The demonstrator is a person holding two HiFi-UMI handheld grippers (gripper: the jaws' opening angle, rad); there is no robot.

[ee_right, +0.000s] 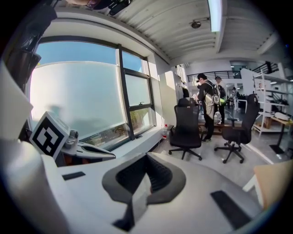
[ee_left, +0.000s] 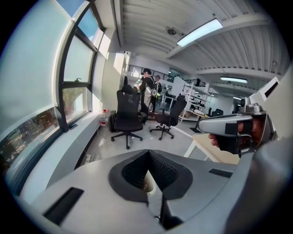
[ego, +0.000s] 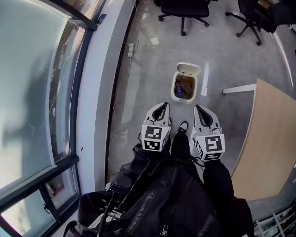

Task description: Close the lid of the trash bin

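Here we are, looking down at the floor: the trash bin (ego: 177, 86) stands ahead with its lid (ego: 189, 69) tipped up at the far edge and rubbish showing inside (something purple among it). The left gripper (ego: 162, 106) and right gripper (ego: 199, 108) hang side by side above the person's legs, well short of the bin. Each has its jaws pressed together on nothing. A wooden table (ego: 273, 139) sits off to the right, and office chairs (ego: 183, 10) stand beyond.
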